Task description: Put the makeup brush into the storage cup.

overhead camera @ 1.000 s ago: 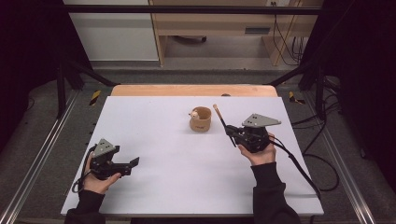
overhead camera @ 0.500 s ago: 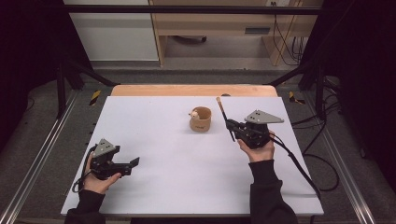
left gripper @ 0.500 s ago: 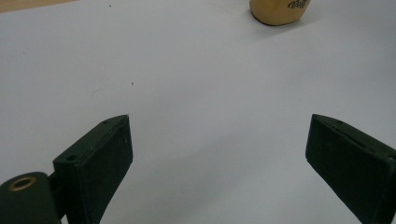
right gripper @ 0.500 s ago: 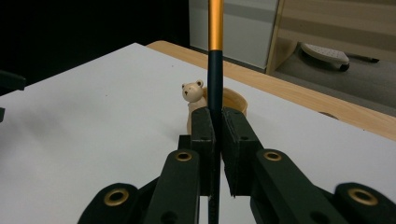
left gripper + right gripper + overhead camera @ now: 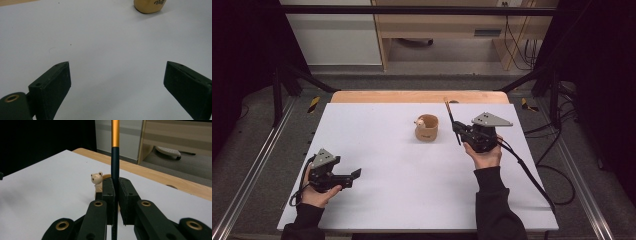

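My right gripper (image 5: 457,131): jaws pinching a slim black stick with an orange top (image 5: 115,157), held upright.
Stick: just right of the tan ceramic cup with a small bear figure (image 5: 426,128), at my 12 o'clock.
My left gripper (image 5: 354,175): jaws spread wide, on the white table (image 5: 402,190) at 8 o'clock.

Beyond the white table (image 5: 377,190), grey floor (image 5: 257,135), a wooden bench (image 5: 437,25), perhaps a white cabinet (image 5: 337,40), black surrounds.
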Motion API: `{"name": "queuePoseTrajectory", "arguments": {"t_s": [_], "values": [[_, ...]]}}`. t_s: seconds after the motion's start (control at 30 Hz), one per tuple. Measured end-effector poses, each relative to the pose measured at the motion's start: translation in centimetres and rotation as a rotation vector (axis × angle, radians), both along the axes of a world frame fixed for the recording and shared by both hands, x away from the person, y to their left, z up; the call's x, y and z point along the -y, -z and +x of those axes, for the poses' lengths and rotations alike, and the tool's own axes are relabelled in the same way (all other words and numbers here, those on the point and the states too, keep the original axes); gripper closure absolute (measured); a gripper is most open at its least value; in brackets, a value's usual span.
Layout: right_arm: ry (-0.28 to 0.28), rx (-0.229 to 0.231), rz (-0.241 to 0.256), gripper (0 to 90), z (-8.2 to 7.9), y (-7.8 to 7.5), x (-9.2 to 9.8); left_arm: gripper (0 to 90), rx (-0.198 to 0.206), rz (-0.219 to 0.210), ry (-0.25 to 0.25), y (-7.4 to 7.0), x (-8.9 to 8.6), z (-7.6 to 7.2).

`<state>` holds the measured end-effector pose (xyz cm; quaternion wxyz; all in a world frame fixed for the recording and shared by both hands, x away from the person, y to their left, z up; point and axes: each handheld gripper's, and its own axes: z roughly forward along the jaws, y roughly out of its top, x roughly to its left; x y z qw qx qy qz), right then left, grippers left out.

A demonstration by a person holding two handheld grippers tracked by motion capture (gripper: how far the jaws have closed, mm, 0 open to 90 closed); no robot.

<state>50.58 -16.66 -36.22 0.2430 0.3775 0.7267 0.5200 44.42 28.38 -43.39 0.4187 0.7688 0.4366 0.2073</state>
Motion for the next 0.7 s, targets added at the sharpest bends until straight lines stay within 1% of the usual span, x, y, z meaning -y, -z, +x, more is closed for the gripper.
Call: {"name": "queuePoseTrajectory", "arguments": {"t_s": [0.2, 0.3, 0.7], "values": [[0.006, 0.002, 0.013, 83.6, 0.7, -0.2, -0.5, 7.0, 0.0, -0.004, -0.003, 0.0, -0.1, 0.0], [0.012, 0.002, 0.009, 83.6, 1.3, -0.2, -0.8, 7.0, 0.001, -0.005, -0.004, 0.0, -0.1, 0.0], [0.033, -0.002, 0.031, 83.6, 2.4, -0.1, -1.5, 7.0, 0.001, -0.01, -0.007, 0.0, -0.1, 0.0]]}}
